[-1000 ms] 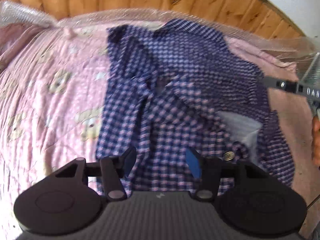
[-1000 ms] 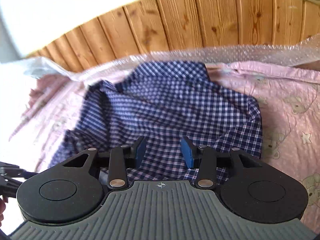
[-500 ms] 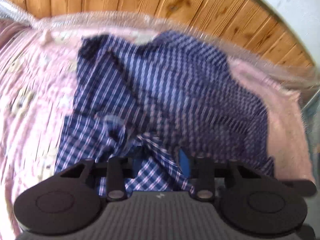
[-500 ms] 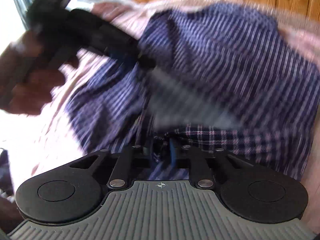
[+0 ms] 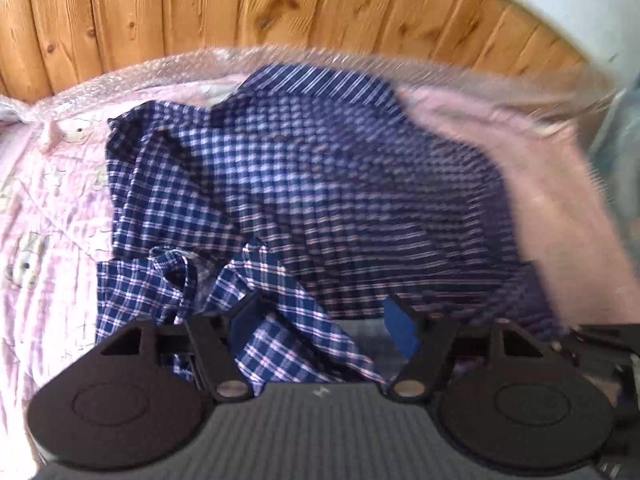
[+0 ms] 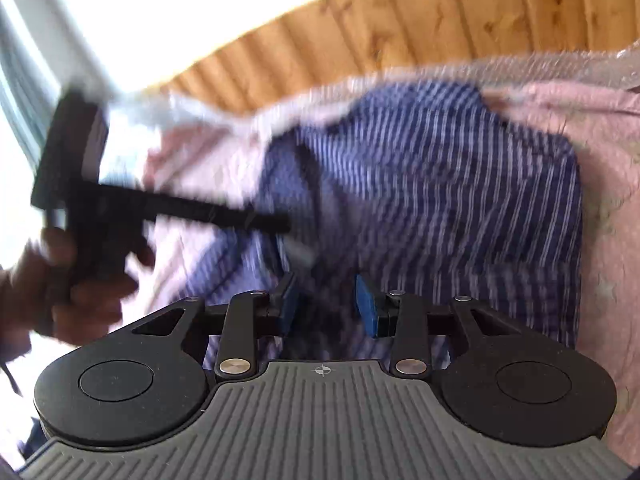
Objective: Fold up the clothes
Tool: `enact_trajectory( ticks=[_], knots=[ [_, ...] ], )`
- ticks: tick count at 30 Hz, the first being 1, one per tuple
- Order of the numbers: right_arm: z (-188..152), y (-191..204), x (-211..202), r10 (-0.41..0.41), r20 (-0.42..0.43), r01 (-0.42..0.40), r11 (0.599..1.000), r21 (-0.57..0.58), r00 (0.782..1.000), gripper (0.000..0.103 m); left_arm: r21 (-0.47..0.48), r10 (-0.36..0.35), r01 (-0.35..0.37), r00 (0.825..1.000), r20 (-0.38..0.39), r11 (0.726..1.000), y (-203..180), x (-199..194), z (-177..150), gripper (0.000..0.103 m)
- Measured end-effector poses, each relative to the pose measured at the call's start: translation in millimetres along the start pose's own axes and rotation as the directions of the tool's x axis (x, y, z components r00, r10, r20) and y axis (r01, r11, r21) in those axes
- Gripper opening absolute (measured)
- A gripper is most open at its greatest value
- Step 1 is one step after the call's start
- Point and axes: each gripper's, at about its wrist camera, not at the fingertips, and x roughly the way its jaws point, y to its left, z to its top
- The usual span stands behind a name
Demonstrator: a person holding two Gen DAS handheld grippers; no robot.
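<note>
A blue-and-white checked shirt (image 5: 320, 184) lies bunched on the pink bedspread (image 5: 52, 216). In the left wrist view my left gripper (image 5: 320, 324) is open, and a loose flap of the shirt (image 5: 280, 320) drapes between its fingers, touching the left pad. In the right wrist view my right gripper (image 6: 327, 306) is open just above the shirt (image 6: 460, 208), nothing pinched. The left gripper (image 6: 276, 224), held by a hand (image 6: 48, 280), reaches over the shirt's left side. Motion blur smears both views.
A wooden plank headboard (image 5: 240, 12) runs behind the bed, with clear bubble wrap (image 5: 160, 72) along its foot. Pink bedspread (image 6: 608, 240) extends right of the shirt. A bright window area (image 6: 48, 40) is at the left.
Half a second ago both grippers were shut on shirt fabric; now both have opened and let it go. The near part of the shirt has been carried up over the rest.
</note>
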Motion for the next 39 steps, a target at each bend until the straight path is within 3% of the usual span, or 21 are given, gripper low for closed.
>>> enact_trajectory(
  ticks=[1, 2, 5, 8, 10, 12, 13, 14, 17, 20, 22, 24, 27, 30, 31, 33, 34, 35, 36, 37, 39],
  knots=[
    [-2.6, 3.6, 15.3, -0.037, -0.03, 0.036, 0.999, -0.04, 0.999, 0.034, -0.017, 0.054, -0.055, 0.998, -0.022, 0.998, -0.3, 9.4, 1.8, 0.016],
    [-1.6, 4.6, 30.6, -0.058, -0.038, 0.055, 0.997, -0.061, 0.998, 0.027, -0.041, 0.084, -0.085, 0.996, -0.035, 0.995, 1.5, 15.5, 3.4, 0.001],
    [19.9, 6.3, 72.2, -0.078, -0.045, 0.072, 0.991, -0.112, 0.996, 0.017, -0.101, 0.0, 0.004, 0.999, 0.041, 0.995, 16.3, -6.0, 3.7, 0.002],
    [38.9, 5.1, 103.7, -0.059, -0.07, 0.05, 0.991, -0.125, 0.996, 0.014, -0.102, -0.136, 0.148, 0.984, 0.115, 0.984, 27.3, -27.8, 3.2, 0.003],
    [46.1, -2.5, 109.5, -0.005, -0.067, 0.0, 0.997, -0.074, 0.998, 0.014, -0.091, -0.261, 0.268, 0.962, 0.081, 0.959, 31.4, -22.4, 5.2, 0.011],
    [48.8, -22.4, 103.1, 0.078, -0.058, -0.074, 0.995, 0.071, 0.995, 0.014, -0.102, -0.355, 0.357, 0.934, 0.041, 0.928, 37.0, -12.6, 6.1, 0.035],
    [40.7, -29.3, 86.4, 0.074, -0.04, -0.069, 0.99, 0.121, 0.996, 0.019, -0.12, -0.353, 0.357, 0.934, 0.049, 0.926, 42.0, -12.7, 5.7, 0.051],
    [30.2, -35.3, 66.1, 0.057, -0.02, -0.053, 0.985, 0.162, 0.998, 0.026, -0.136, -0.35, 0.355, 0.935, 0.06, 0.925, 47.9, -14.8, 4.9, 0.058],
    [-1.4, -53.3, 5.4, -0.001, 0.035, -0.009, 0.958, 0.286, 0.999, 0.052, -0.185, -0.355, 0.373, 0.927, 0.122, 0.909, 75.7, -41.9, -9.3, 0.067],
    [-32.9, -71.3, -55.3, -0.065, 0.082, 0.026, 0.913, 0.407, 0.995, 0.066, -0.255, -0.28, 0.31, 0.948, 0.149, 0.916, 106.3, -76.8, -42.0, 0.083],
    [-54.0, -83.2, -95.8, -0.11, 0.108, 0.044, 0.873, 0.485, 0.988, 0.067, -0.312, -0.208, 0.234, 0.971, 0.116, 0.921, 124.9, -94.1, -75.1, 0.085],
    [-92.1, -86.0, -110.8, -0.109, 0.073, 0.048, 0.82, 0.571, 0.991, 0.069, -0.388, -0.174, 0.189, 0.982, 0.072, 0.902, 139.4, -104.2, -108.8, 0.085],
    [-148.5, -86.3, -112.6, -0.051, 0.059, -0.006, 0.699, 0.715, 0.997, 0.069, -0.514, -0.198, 0.182, 0.98, 0.025, 0.838, 154.4, -106.3, -151.2, 0.085],
    [-177.3, -87.4, -91.9, -0.004, 0.123, -0.099, 0.569, 0.817, 0.992, 0.069, -0.618, -0.227, 0.198, 0.973, 0.031, 0.761, 156.6, -86.7, -165.1, 0.086],
    [-180.5, -88.9, -79.4, 0.01, 0.15, -0.133, 0.534, 0.835, 0.989, 0.069, -0.628, -0.209, 0.183, 0.977, 0.033, 0.757, 154.7, -77.6, -161.7, 0.087],
    [-175.1, -86.2, -60.5, -0.003, 0.189, -0.16, 0.523, 0.838, 0.982, 0.069, -0.644, -0.152, 0.123, 0.988, 0.011, 0.755, 150.9, -64.3, -151.8, 0.087],
    [-168.7, -85.7, -55.1, -0.007, 0.187, -0.154, 0.534, 0.831, 0.982, 0.063, -0.647, -0.124, 0.102, 0.992, 0.011, 0.755, 149.6, -60.4, -146.2, 0.087],
    [-161.3, -85.5, -50.6, -0.011, 0.18, -0.145, 0.549, 0.823, 0.984, 0.032, -0.651, -0.108, 0.091, 0.994, 0.013, 0.754, 149.2, -59.7, -142.5, 0.07],
    [-153.9, -85.3, -46.1, -0.014, 0.173, -0.135, 0.564, 0.815, 0.985, 0.017, -0.653, -0.114, 0.098, 0.993, 0.018, 0.751, 150.7, -64.7, -142.4, 0.044],
    [-146.5, -85.1, -41.6, -0.018, 0.166, -0.125, 0.578, 0.806, 0.986, 0.015, -0.656, -0.12, 0.106, 0.993, 0.024, 0.748, 152.2, -69.7, -142.4, 0.01],
    [-135.3, -83.2, -51.1, -0.039, 0.153, -0.096, 0.625, 0.775, 0.987, 0.011, -0.661, -0.137, 0.124, 0.99, 0.032, 0.74, 155.3, -81.1, -144.5, 0.008]
  ],
)
